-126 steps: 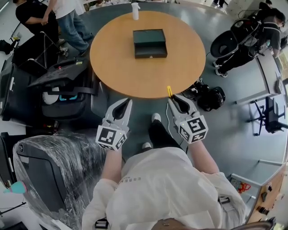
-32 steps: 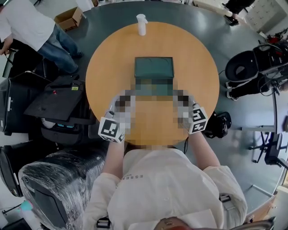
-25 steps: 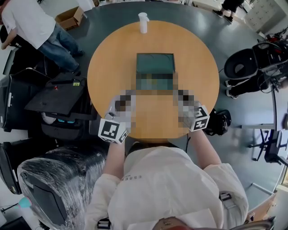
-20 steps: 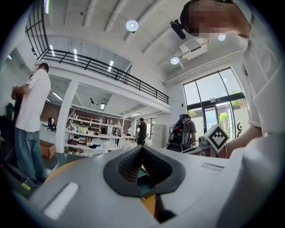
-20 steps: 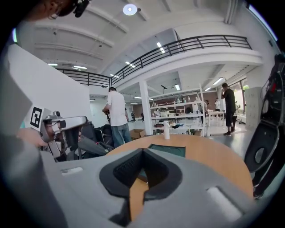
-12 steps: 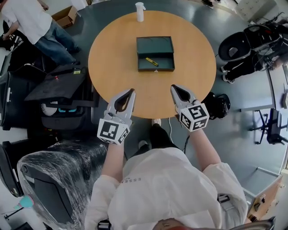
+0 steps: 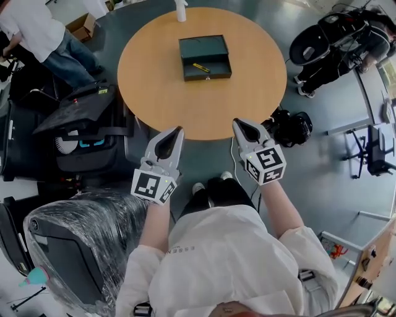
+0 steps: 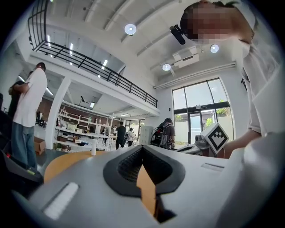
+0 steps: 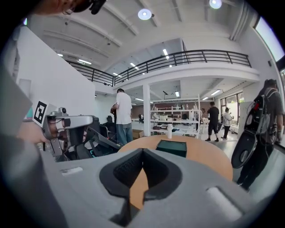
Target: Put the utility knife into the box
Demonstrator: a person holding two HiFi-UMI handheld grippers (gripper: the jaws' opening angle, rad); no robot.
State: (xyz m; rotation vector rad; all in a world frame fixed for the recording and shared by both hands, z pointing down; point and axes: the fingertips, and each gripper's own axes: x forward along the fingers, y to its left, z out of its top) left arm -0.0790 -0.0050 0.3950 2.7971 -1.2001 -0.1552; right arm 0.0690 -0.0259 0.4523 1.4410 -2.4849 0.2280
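Note:
The dark green box (image 7: 205, 57) stands open on the round wooden table (image 7: 154, 80), and the yellow utility knife (image 7: 200, 67) lies inside its front half. Both grippers hang off the table's near edge, above the floor, pointing toward it. My left gripper (image 7: 179, 130) is shut with nothing in it, and so is my right gripper (image 7: 237, 122). In the right gripper view, the box (image 9: 173, 147) lies beyond the shut jaw tips (image 9: 142, 152). The left gripper view has its shut jaws (image 8: 142, 148) aimed past the table's edge (image 8: 67, 161).
A white bottle (image 7: 180, 10) stands at the table's far edge. A black machine (image 7: 80, 121) and a plastic-wrapped chair (image 7: 68, 247) crowd the left. Black bags (image 7: 291, 127) lie on the floor at right. A person (image 7: 37, 28) stands far left; others are at upper right.
Five seconds ago my right gripper held the yellow knife; now it lies in the box. Both grippers have drawn back off the table, and the table now sits farther away.

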